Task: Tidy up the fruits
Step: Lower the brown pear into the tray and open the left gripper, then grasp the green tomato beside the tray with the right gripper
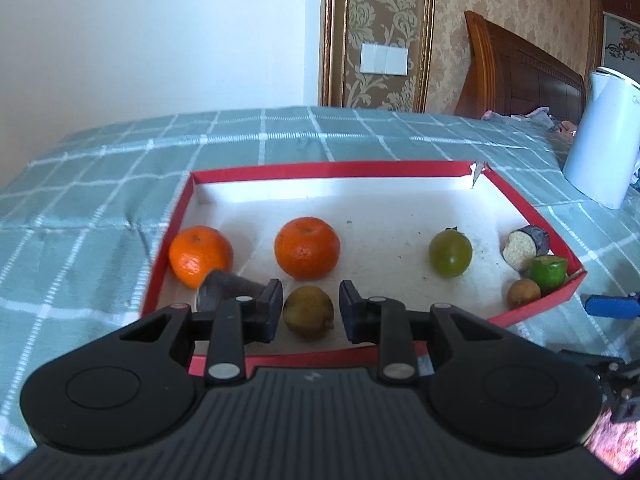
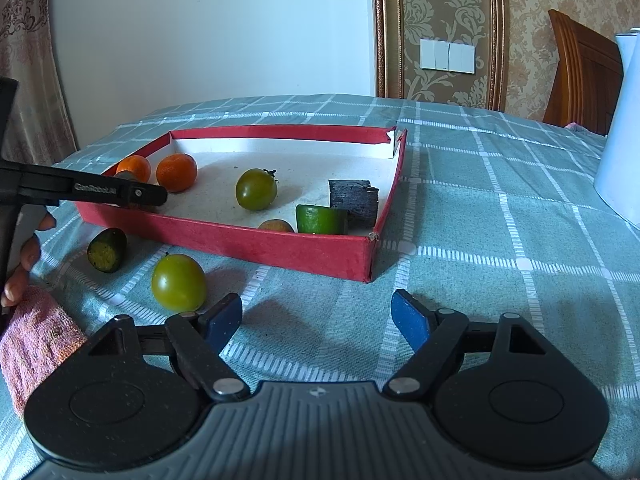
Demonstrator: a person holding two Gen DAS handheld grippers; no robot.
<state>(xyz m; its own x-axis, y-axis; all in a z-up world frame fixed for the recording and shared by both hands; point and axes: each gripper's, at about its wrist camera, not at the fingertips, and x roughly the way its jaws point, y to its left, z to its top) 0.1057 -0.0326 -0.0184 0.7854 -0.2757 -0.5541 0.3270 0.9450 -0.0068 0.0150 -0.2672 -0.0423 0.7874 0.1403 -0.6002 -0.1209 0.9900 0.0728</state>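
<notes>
A red-walled box (image 1: 328,169) holds two oranges (image 1: 307,248), a green tomato (image 1: 450,253), a dark cut piece (image 1: 525,246), a green cut piece (image 1: 549,271) and a small brown fruit (image 1: 523,293). My left gripper (image 1: 309,312) is open with its fingers on either side of a brownish-green fruit (image 1: 308,311) inside the box near its front wall, not closed on it. My right gripper (image 2: 318,320) is open and empty over the cloth in front of the box (image 2: 256,242). A green tomato (image 2: 179,282) and a dark green fruit (image 2: 107,249) lie on the cloth outside the box.
A white kettle (image 1: 604,136) stands to the right on the checked green cloth (image 2: 480,216). A dark cone-shaped piece (image 1: 228,289) lies by the left orange (image 1: 200,255). A pink towel (image 2: 36,340) lies at the left. A wooden headboard and wall stand behind.
</notes>
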